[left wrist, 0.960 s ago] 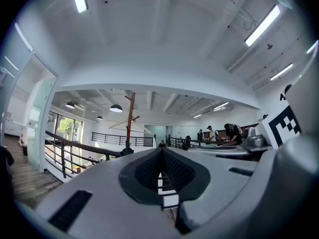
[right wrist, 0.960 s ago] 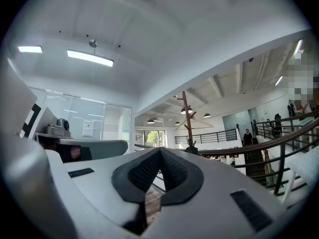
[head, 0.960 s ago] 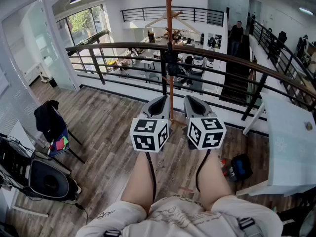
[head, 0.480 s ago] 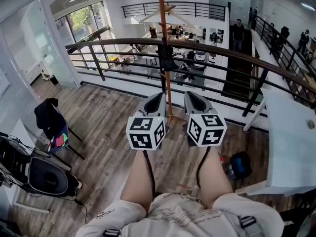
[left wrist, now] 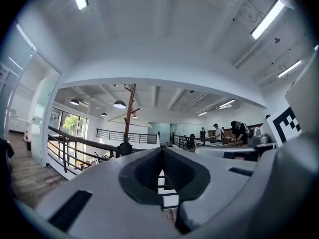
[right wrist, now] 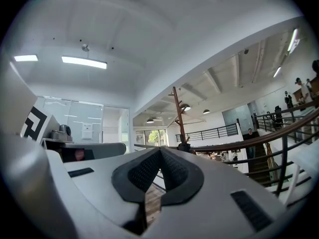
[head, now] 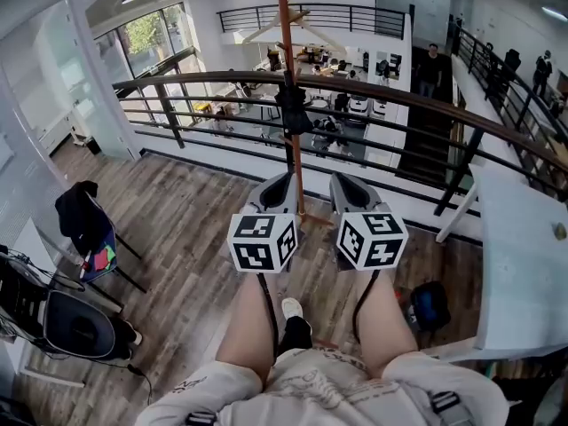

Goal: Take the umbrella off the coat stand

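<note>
Wood-plank mezzanine floor [head: 195, 211] at a dark metal railing [head: 426, 105]: both tongs empty, short of the coat stand.

A red-brown wooden coat stand [head: 286, 25] rises just on the person's side of the railing, and the dark folded umbrella [head: 292, 114] hangs against its pole, about level with the top rail, its long axis upright along the pole. The left tongs [head: 290, 178] and right tongs [head: 338, 178] are side by side on either side of the pole, below the umbrella and well apart from it, each with jaws closed together on nothing. The pole runs closer to the left tongs, so that hand looks slightly nearer; the reach is forward and up.
</note>
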The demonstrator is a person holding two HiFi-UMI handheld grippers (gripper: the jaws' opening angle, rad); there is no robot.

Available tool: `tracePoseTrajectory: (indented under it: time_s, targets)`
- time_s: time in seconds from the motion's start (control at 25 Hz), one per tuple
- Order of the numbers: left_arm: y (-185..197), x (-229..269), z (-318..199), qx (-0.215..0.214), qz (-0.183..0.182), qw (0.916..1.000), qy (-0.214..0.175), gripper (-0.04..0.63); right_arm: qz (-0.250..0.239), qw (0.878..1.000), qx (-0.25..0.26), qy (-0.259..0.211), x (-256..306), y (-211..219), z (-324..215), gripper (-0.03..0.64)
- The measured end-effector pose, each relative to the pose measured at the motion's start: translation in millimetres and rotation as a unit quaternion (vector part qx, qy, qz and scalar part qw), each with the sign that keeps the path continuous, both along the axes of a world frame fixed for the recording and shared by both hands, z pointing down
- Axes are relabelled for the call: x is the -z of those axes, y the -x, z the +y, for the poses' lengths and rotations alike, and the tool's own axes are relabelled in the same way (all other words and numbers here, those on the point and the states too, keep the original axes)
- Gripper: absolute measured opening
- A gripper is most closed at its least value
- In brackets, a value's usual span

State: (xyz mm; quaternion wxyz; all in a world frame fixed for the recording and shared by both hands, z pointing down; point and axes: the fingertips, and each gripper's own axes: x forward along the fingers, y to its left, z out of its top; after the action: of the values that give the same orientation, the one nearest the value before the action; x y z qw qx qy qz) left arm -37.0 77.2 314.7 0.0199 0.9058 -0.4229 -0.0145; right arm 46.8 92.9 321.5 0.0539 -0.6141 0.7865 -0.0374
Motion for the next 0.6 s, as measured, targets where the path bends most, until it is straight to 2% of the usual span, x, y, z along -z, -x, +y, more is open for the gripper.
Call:
tracePoseTrajectory:
  time_s: [0.2, 0.4, 0.6]
  targets:
    - [-13.1, -6.4, -55.3, -0.002, 0.004, 1.0, -0.001, 0.003, -0.01, 1.0, 0.014, -0.001, -8.5, -12.6, -50.3, 0.003]
    - [-31.8, -5.1, -112.6, -0.009, 0.01, 0.9999, -0.002, 0.003, 0.01, 1.0, 0.015, 0.002, -10.3, -24.6, -106.0, 0.003]
    - [-27.9, -6.6, -178.4, -0.009, 0.019, 0.9998, -0.003, 0.003, 0.018, 1.0, 0.019, 0.004, -14.8, -19.8, -169.1, 0.003]
